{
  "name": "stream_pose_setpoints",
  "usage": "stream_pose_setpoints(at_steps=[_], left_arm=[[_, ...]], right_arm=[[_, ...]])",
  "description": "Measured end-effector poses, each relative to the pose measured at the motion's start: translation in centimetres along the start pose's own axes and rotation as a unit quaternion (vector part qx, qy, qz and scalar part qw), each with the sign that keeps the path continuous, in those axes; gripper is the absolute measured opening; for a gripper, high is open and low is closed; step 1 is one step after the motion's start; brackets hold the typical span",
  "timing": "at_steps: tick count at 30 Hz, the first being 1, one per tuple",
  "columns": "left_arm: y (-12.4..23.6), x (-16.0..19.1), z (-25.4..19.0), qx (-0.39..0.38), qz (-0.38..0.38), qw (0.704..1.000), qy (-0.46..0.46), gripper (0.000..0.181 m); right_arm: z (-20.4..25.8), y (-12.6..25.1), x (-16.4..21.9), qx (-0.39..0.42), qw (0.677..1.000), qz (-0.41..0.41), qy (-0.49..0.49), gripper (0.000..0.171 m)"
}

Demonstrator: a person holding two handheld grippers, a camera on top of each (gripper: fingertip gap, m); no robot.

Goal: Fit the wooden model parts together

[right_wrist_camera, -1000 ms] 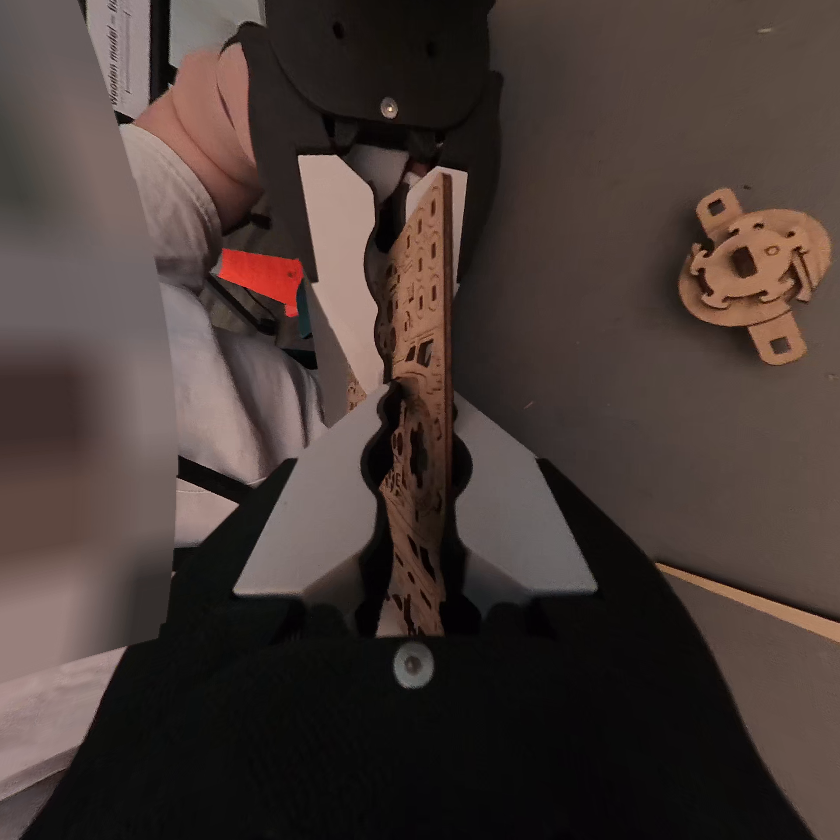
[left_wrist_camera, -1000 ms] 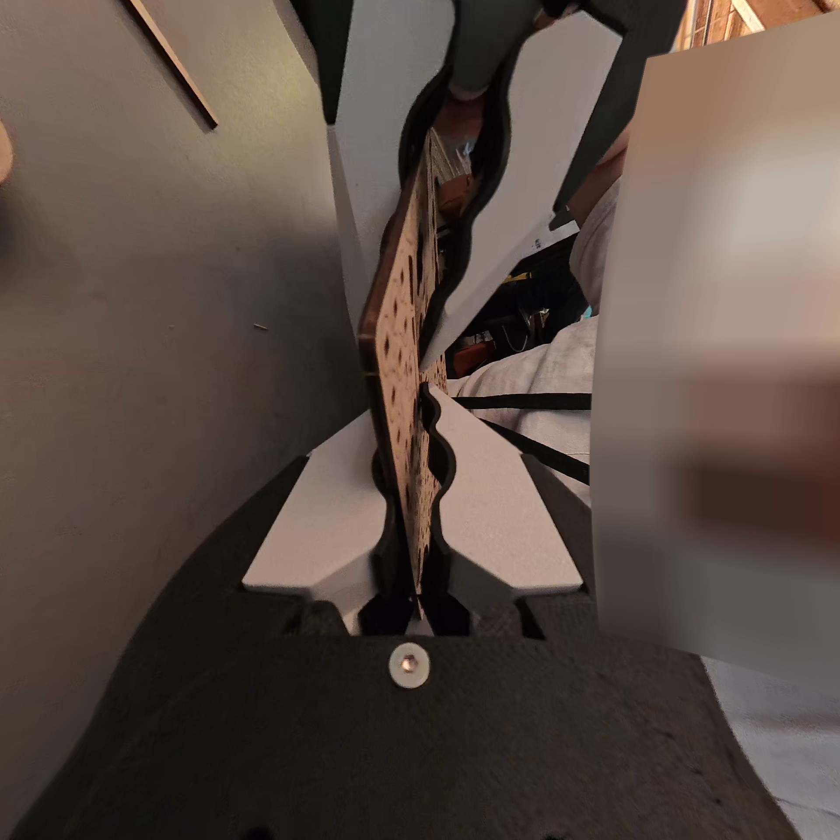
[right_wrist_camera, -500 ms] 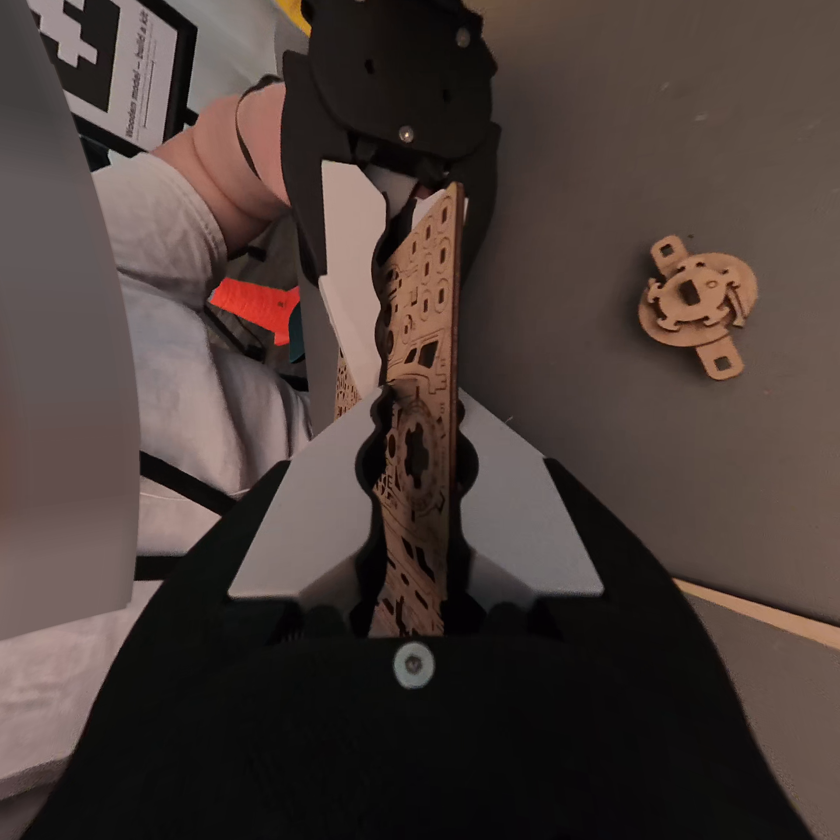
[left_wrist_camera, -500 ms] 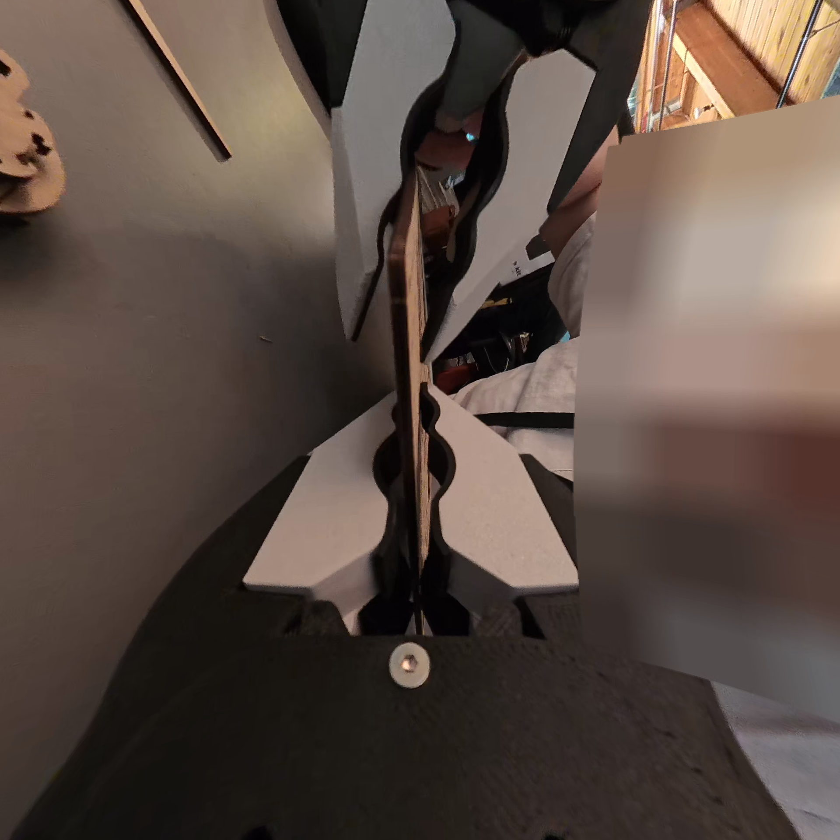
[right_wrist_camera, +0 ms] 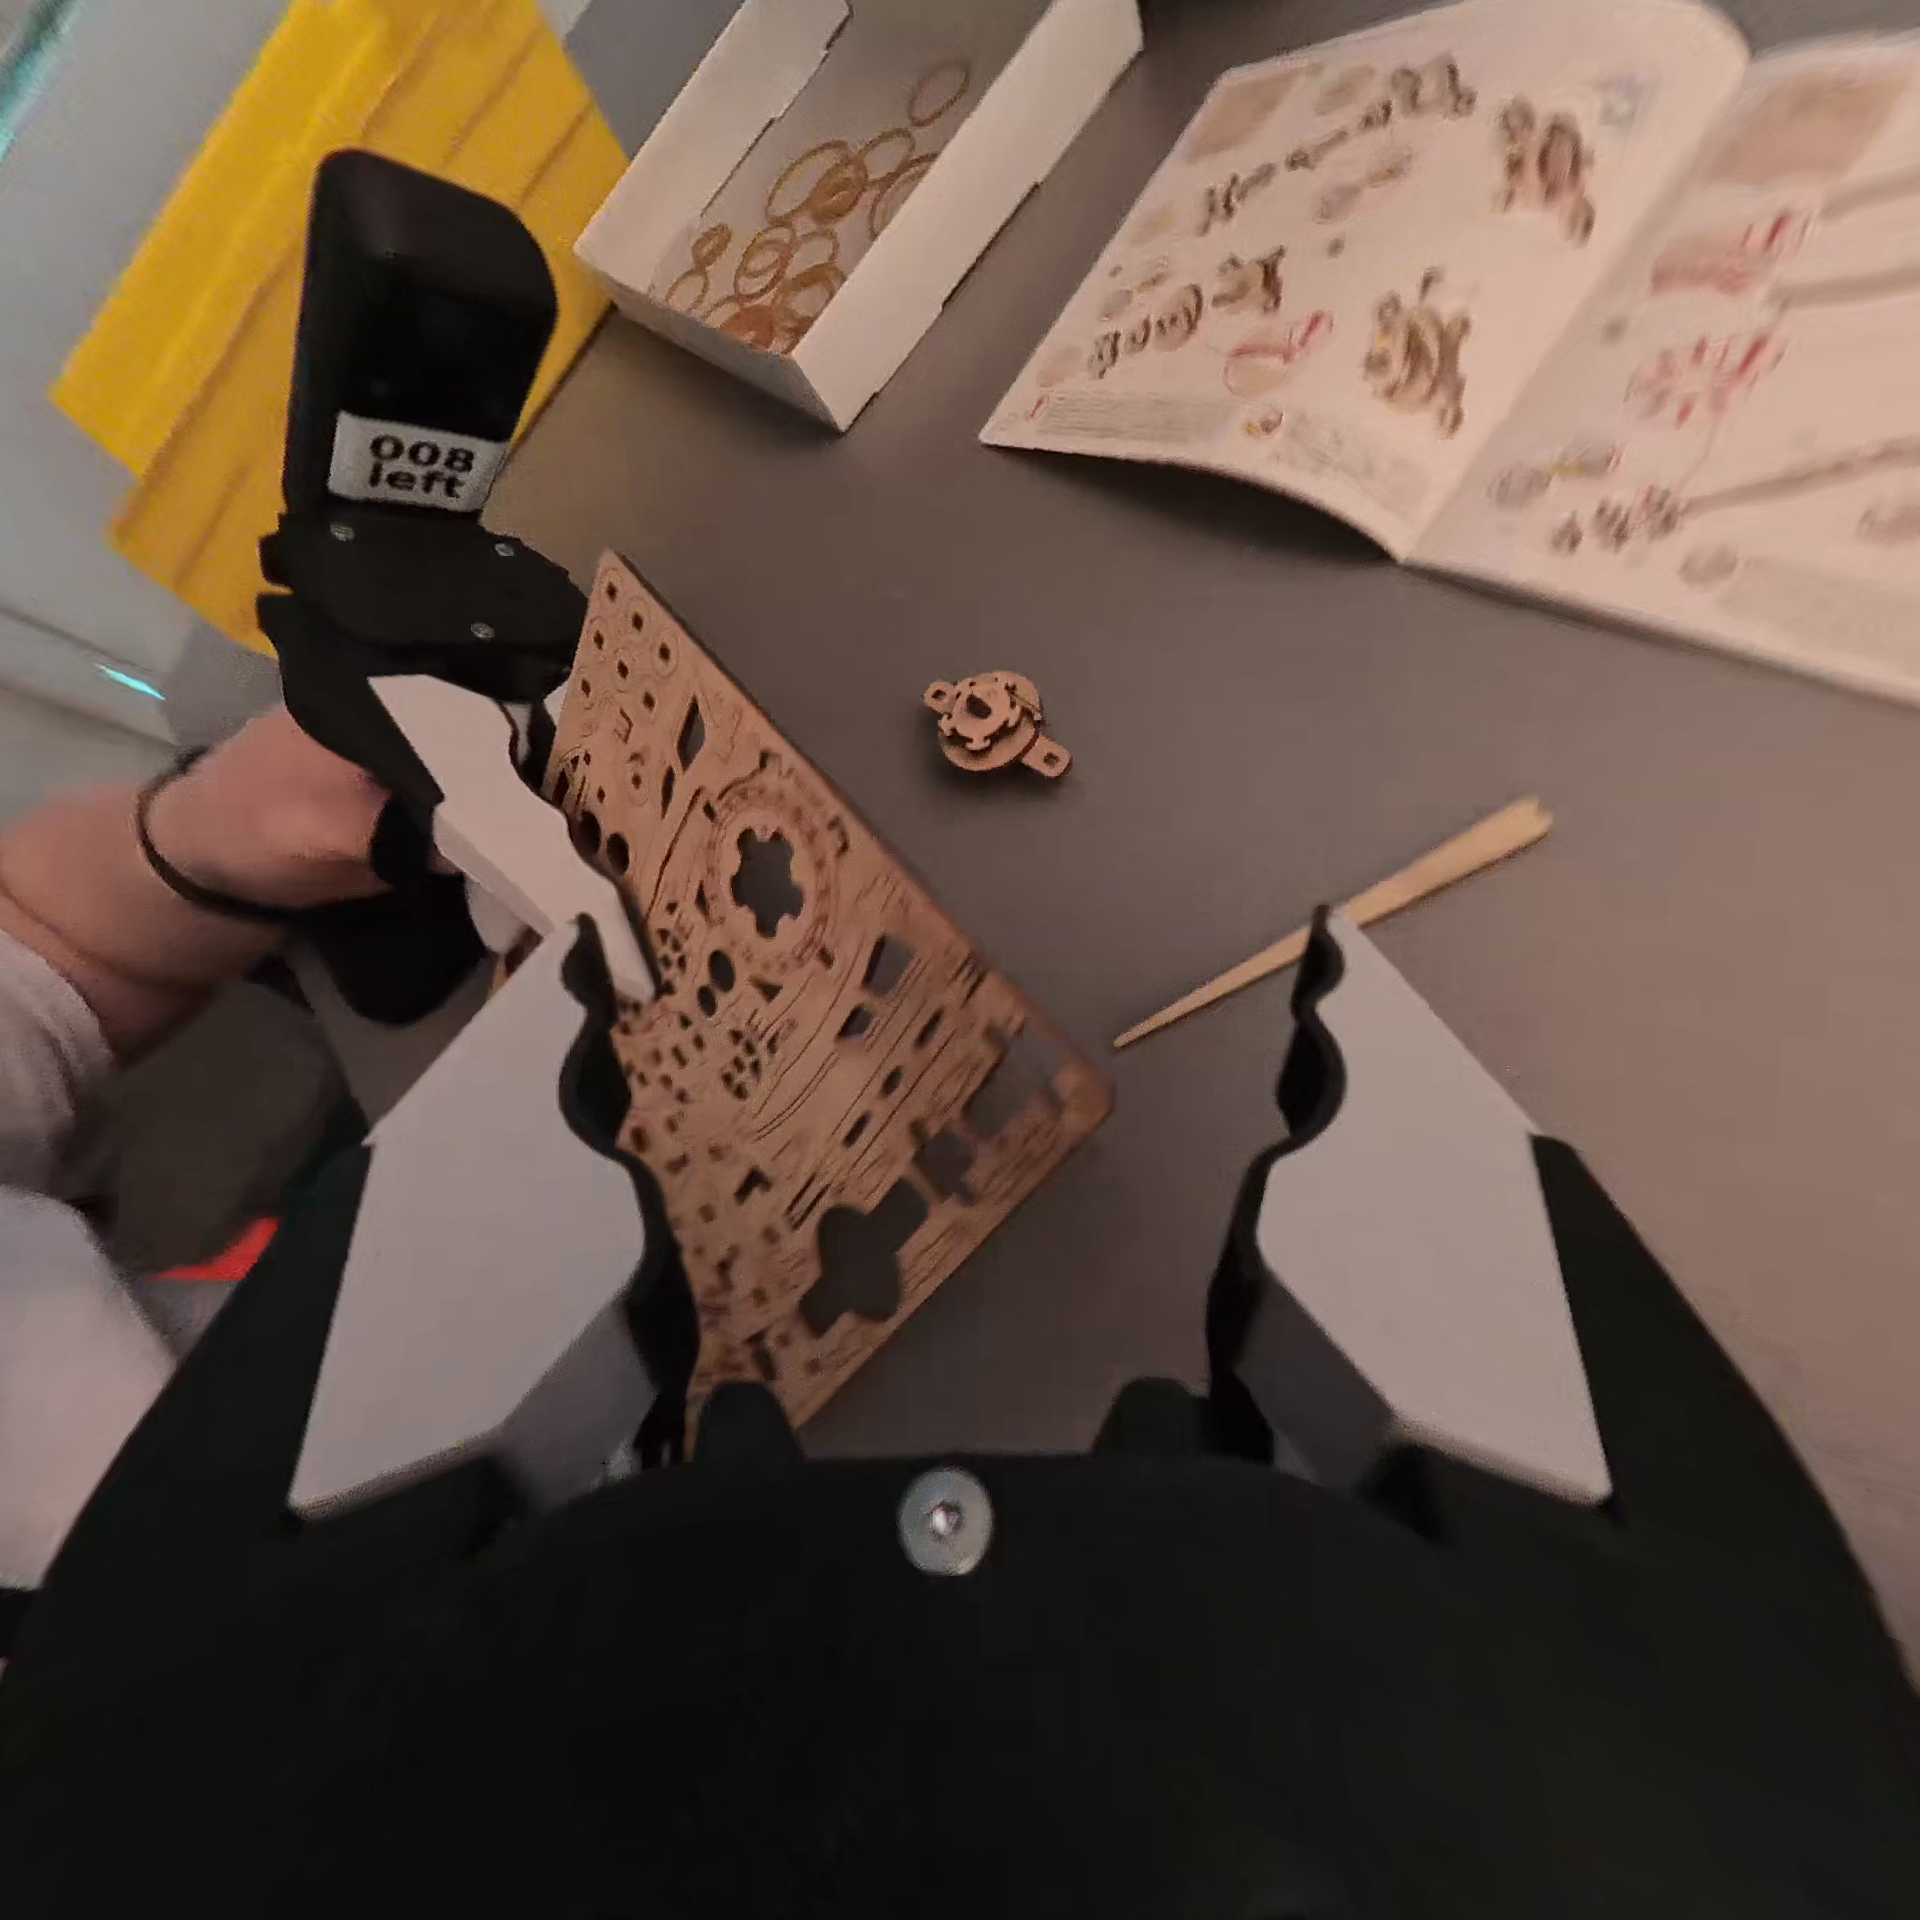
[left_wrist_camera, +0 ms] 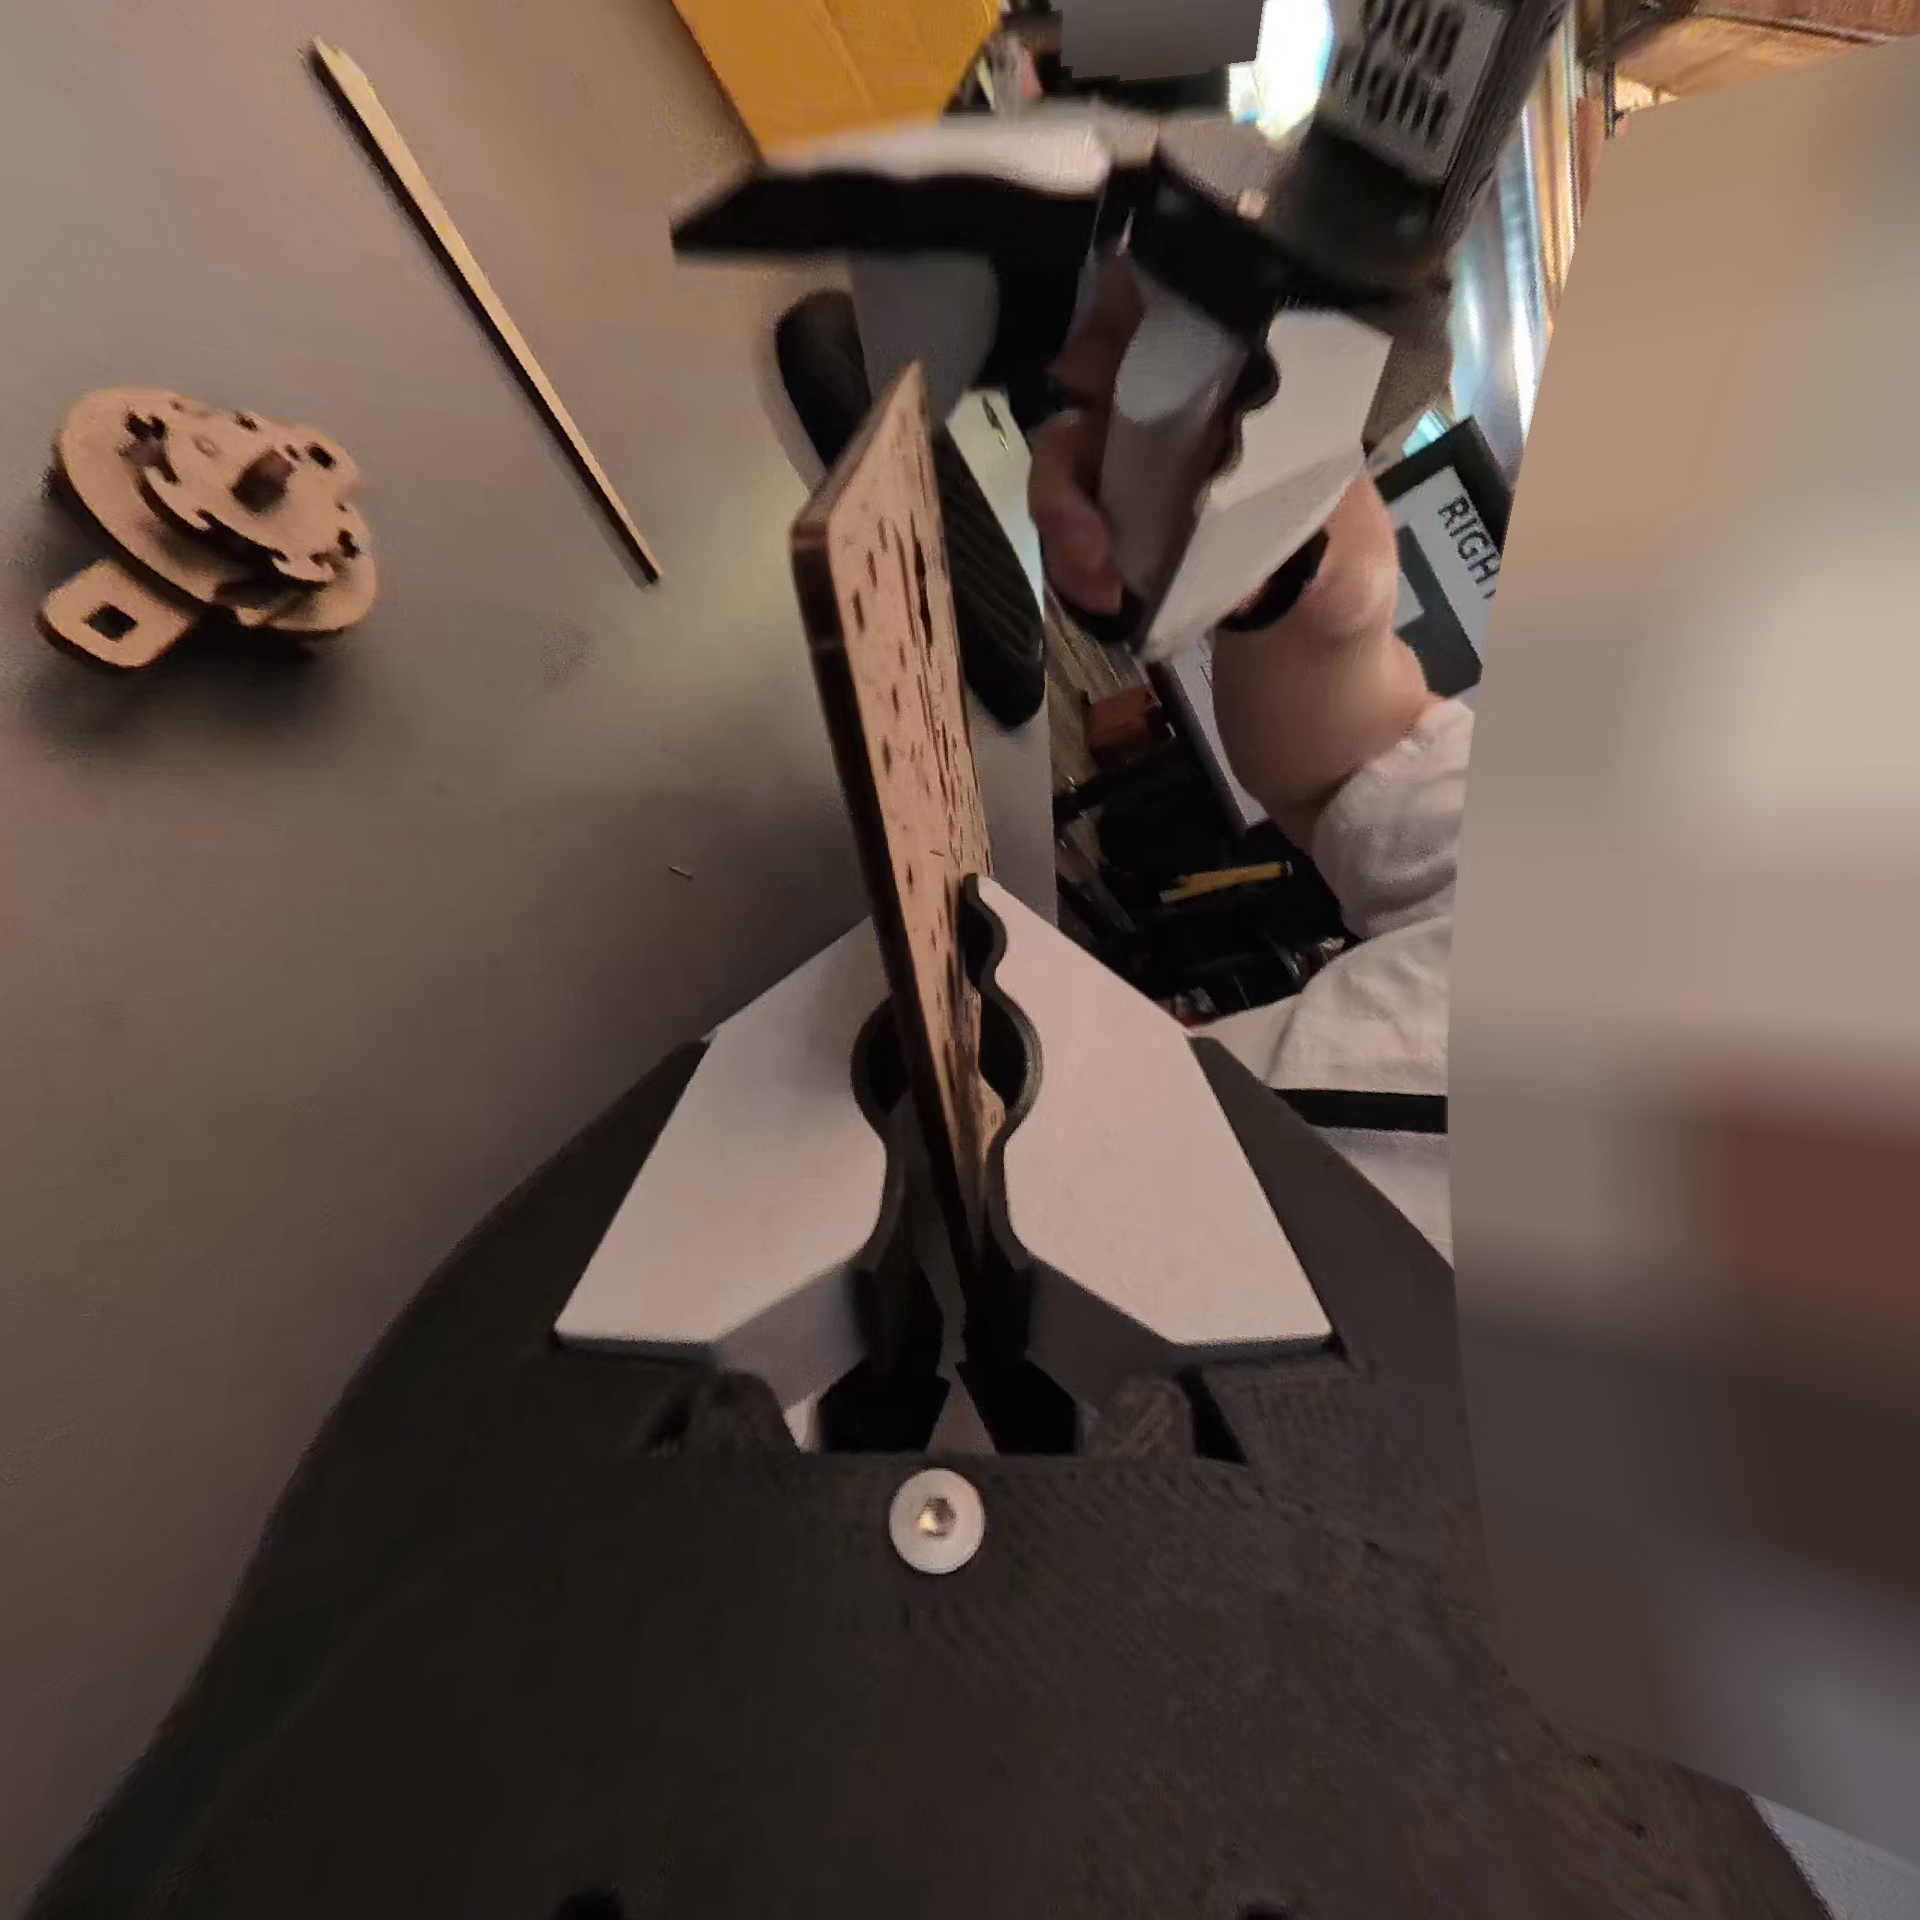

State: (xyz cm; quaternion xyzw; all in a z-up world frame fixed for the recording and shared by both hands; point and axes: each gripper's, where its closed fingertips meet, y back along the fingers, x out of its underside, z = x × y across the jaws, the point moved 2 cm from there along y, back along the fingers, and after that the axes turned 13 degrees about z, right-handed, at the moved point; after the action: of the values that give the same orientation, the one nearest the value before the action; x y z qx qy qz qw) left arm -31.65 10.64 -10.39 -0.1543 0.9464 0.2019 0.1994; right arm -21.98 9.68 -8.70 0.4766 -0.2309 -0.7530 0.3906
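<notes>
My left gripper (left_wrist_camera: pixel 935 935) is shut on a thin laser-cut wooden sheet (left_wrist_camera: pixel 904 727), which I see nearly edge-on and tilted left. In the right wrist view the sheet (right_wrist_camera: pixel 810 1091) shows its flat face with many cut-outs, held at its left edge by the left gripper (right_wrist_camera: pixel 551 873) above the table. My right gripper (right_wrist_camera: pixel 951 920) is wide open and empty, with the sheet lying under its left finger. It appears blurred in the left wrist view (left_wrist_camera: pixel 1226 447). A small round wooden assembly (right_wrist_camera: pixel 992 722) lies on the table, also seen in the left wrist view (left_wrist_camera: pixel 208 540).
A wooden stick (right_wrist_camera: pixel 1340 920) lies on the grey table (right_wrist_camera: pixel 1351 675), also in the left wrist view (left_wrist_camera: pixel 488 312). A white box of rings (right_wrist_camera: pixel 831 208) and an open instruction booklet (right_wrist_camera: pixel 1507 312) sit farther back. A yellow object (right_wrist_camera: pixel 312 208) is at the far left.
My right gripper has let go of the sheet, opened wide and pulled away from it. The left gripper still holds the sheet, which has tilted.
</notes>
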Motion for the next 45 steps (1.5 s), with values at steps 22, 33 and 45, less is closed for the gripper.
stream_pose_setpoints(at_steps=[22,33,45], left_arm=[[-1.0,0.2,-1.7,-0.025,-0.034,0.996,-0.074,0.016],[1.1,-0.5,-1.8,0.049,-0.018,0.998,-0.046,0.020],[2.0,-1.5,-0.5,0.034,0.000,0.999,-0.036,0.001]], right_arm=[[4.2,-3.4,1.9,-0.151,0.986,-0.039,-0.064,0.063],[4.9,-1.4,1.6,-0.353,0.934,-0.038,-0.036,0.003],[4.3,-1.6,1.2,-0.376,0.923,0.061,0.046,0.004]])
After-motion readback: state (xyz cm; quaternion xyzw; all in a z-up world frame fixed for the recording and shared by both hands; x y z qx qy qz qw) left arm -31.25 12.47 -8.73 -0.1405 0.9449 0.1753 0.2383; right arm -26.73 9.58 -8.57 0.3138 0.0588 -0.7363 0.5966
